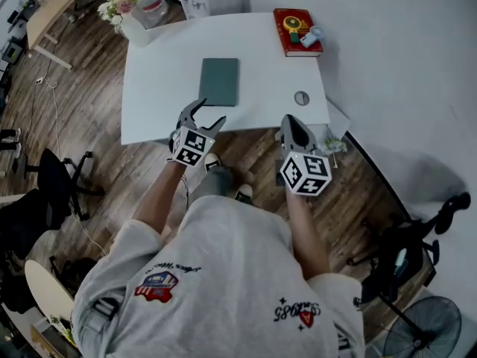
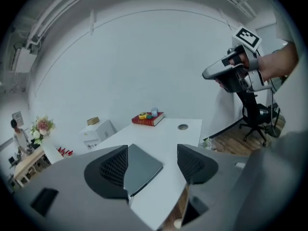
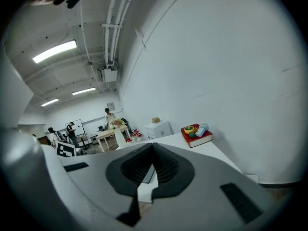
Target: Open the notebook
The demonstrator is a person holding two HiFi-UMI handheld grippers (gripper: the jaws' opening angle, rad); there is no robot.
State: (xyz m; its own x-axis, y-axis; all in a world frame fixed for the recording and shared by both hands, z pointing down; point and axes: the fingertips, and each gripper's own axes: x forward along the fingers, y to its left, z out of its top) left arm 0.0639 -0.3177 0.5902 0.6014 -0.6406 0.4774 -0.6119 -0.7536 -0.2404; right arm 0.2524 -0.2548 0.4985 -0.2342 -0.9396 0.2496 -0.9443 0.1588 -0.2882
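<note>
A dark green notebook (image 1: 219,81) lies closed on the white table (image 1: 160,88), a little in from its near edge. My left gripper (image 1: 209,112) hovers at that edge just short of the notebook, jaws open and nothing between them. In the left gripper view the notebook (image 2: 142,167) shows through the gap of the left gripper (image 2: 153,154), still some way ahead. My right gripper (image 1: 292,121) hangs at the near edge further right, shut and empty. In the right gripper view the right gripper (image 3: 153,150) has its pads together, and a sliver of the notebook (image 3: 148,175) shows below them.
A red book (image 1: 297,30) with small toys on top sits at the table's far right corner. A round cable grommet (image 1: 301,98) lies near the right edge. A vase of flowers (image 1: 123,10) stands off the far left corner. Office chairs (image 1: 52,177) flank the person.
</note>
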